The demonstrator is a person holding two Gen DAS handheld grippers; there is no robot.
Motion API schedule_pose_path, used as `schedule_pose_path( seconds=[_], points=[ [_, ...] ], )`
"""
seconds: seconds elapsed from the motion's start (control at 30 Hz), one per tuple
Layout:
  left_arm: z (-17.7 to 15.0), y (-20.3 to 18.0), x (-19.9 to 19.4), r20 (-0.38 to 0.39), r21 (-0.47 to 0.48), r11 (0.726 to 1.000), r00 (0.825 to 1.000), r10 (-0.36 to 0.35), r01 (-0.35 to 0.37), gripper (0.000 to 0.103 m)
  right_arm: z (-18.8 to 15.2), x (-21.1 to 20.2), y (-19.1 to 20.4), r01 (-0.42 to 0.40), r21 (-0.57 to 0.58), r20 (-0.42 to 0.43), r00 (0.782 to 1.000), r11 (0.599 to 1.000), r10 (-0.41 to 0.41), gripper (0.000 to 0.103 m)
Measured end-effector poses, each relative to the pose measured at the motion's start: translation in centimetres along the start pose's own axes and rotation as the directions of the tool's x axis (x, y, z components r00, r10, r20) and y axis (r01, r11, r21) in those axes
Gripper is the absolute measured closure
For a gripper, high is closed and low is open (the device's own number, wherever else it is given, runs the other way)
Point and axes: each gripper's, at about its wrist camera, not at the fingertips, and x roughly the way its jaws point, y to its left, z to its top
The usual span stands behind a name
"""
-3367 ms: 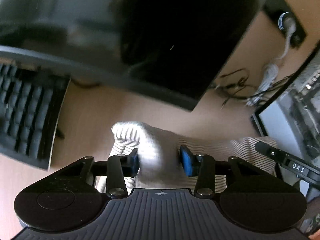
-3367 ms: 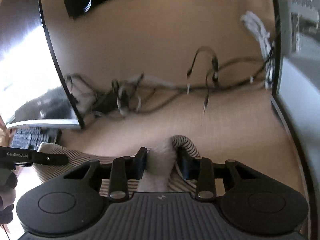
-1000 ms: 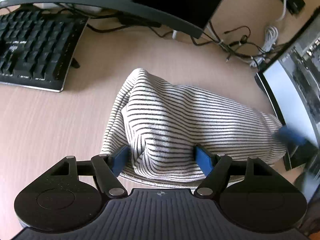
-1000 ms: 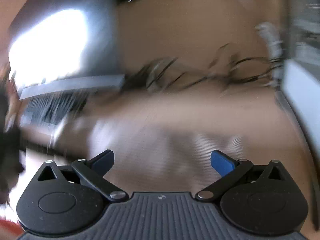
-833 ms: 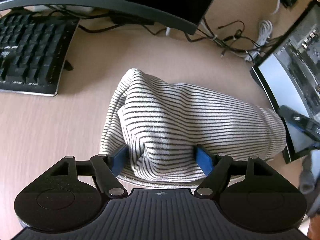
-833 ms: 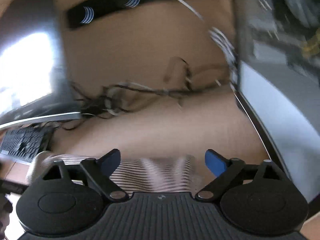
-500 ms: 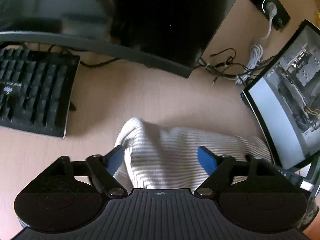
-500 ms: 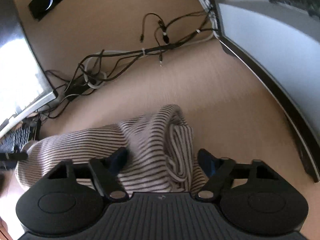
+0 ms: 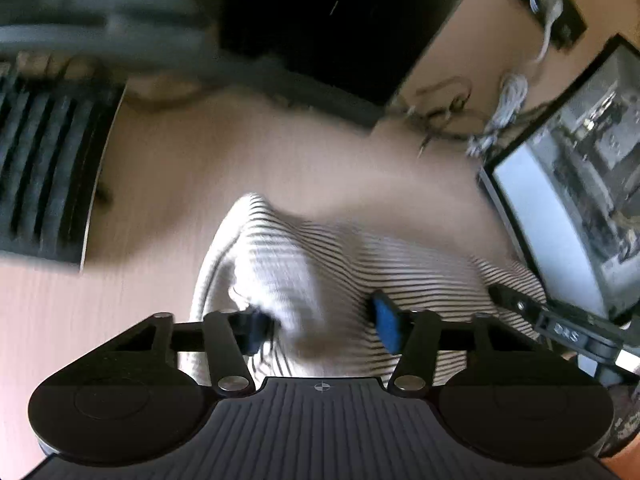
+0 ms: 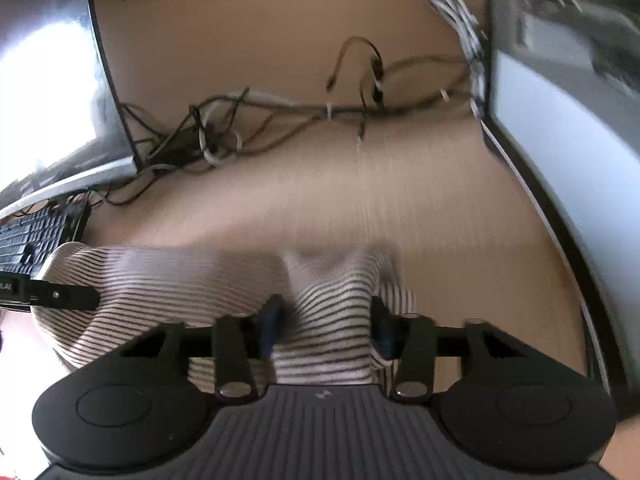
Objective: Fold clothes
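A white garment with thin dark stripes (image 9: 360, 256) lies bunched across the light wooden desk (image 9: 280, 168). My left gripper (image 9: 320, 328) is at its left end. Its jaws are closing, and a raised fold of the cloth fills the gap between the blue pads (image 9: 386, 326). At the garment's (image 10: 180, 280) right end, my right gripper (image 10: 326, 322) is also closing, with a striped ridge pinched between its pads. Each view shows the other tool's black finger lying on the cloth, the right one (image 9: 520, 304) and the left one (image 10: 60, 294). Both pictures are motion-blurred.
A black keyboard (image 9: 40, 184) sits at the left, under a dark curved monitor (image 9: 320, 20). A second screen (image 10: 560, 140) stands close on the right. Tangled cables (image 10: 280, 120) lie at the back of the desk, and a wall socket (image 9: 548, 0) is above them.
Both pairs of jaws have narrowed from wide apart to close around folds of the striped garment. The right tool swung onto the garment's right end, and the cloth has bunched up.
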Motion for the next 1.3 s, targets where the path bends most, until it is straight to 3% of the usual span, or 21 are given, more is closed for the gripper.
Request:
schedule_pose_path(
  seconds=[0.1, 0.2, 0.3, 0.4, 0.47, 0.53, 0.63, 0.7, 0.83, 0.93, 1.07, 1.2, 1.3],
  points=[
    [1.0, -1.0, -1.9, 0.074, 0.052, 0.998, 0.997, -0.031, 0.027, 0.057, 3.0, -0.5, 0.9, -0.035, -0.056, 0.069, 0.997, 0.998, 0.038, 0.079],
    [-0.3, -1.5, -3.4, 0.099, 0.114, 0.993, 0.995, -0.020, 0.009, 0.057, 2.9, -1.9, 0.8, -0.045, -0.106, 0.109, 0.992, 0.993, 0.057, 0.080],
    [-3.4, -1.2, -2.8, 0.034, 0.151, 0.987, 0.998, 0.051, -0.056, 0.057, 0.1, -2.3, -0.6, -0.052, -0.049, 0.055, 0.997, 0.997, 0.055, 0.081],
    [-5.8, -0.5, -1.9, -0.026, 0.123, 0.989, 0.996, 0.088, -0.084, 0.052, -3.1, -2.0, -2.4, -0.047, 0.026, 0.016, 0.999, 0.999, 0.046, 0.079],
    [-5.6, -1.4, -3.0, 0.020, 0.121, 0.987, 0.994, 0.106, -0.108, 0.054, -3.7, -2.4, -2.5, -0.045, 0.044, 0.024, 0.999, 0.998, 0.044, 0.076],
    [-4.7, -3.2, -4.8, 0.116, 0.154, 0.979, 0.987, 0.114, -0.131, 0.054, -3.8, -2.7, -1.9, -0.025, 0.023, 0.029, 0.999, 0.999, 0.024, 0.076],
    [-3.5, -6.1, -6.5, 0.238, 0.217, 0.966, 0.968, 0.086, -0.139, 0.036, -4.4, -2.6, -1.0, 0.005, -0.019, 0.037, 0.999, 1.000, -0.004, 0.073],
    [-3.3, -7.2, -5.5, 0.229, 0.264, 0.955, 0.971, 0.075, -0.136, 0.018, -4.6, -2.5, -1.0, 0.011, -0.021, 0.044, 0.999, 1.000, -0.010, 0.071],
    [-4.6, -6.8, -0.1, 0.077, 0.314, 0.931, 0.982, 0.170, -0.186, 0.022, -4.9, -2.9, -1.5, 0.035, -0.017, 0.052, 0.998, 0.999, -0.034, 0.055],
    [-5.5, -7.1, 0.5, 0.077, 0.357, 0.911, 0.979, 0.191, -0.206, 0.020, -4.7, -3.5, -1.4, 0.071, -0.043, 0.066, 0.996, 0.997, -0.068, 0.037],
    [-5.3, -6.9, 0.3, 0.071, 0.348, 0.919, 0.982, 0.173, -0.187, 0.019, -3.4, -5.5, -0.1, 0.070, -0.053, 0.168, 0.984, 0.996, -0.061, 0.000],
    [-5.4, -6.3, 0.1, 0.067, 0.349, 0.921, 0.985, 0.159, -0.172, 0.017, -2.2, -6.9, 1.9, -0.051, -0.068, 0.301, 0.951, 0.996, 0.069, 0.000],
    [-5.6, -6.0, 0.3, 0.061, 0.348, 0.925, 0.988, 0.143, -0.155, 0.016, -1.9, -5.2, 1.5, -0.141, -0.073, 0.225, 0.962, 0.987, 0.154, 0.000]
  ],
)
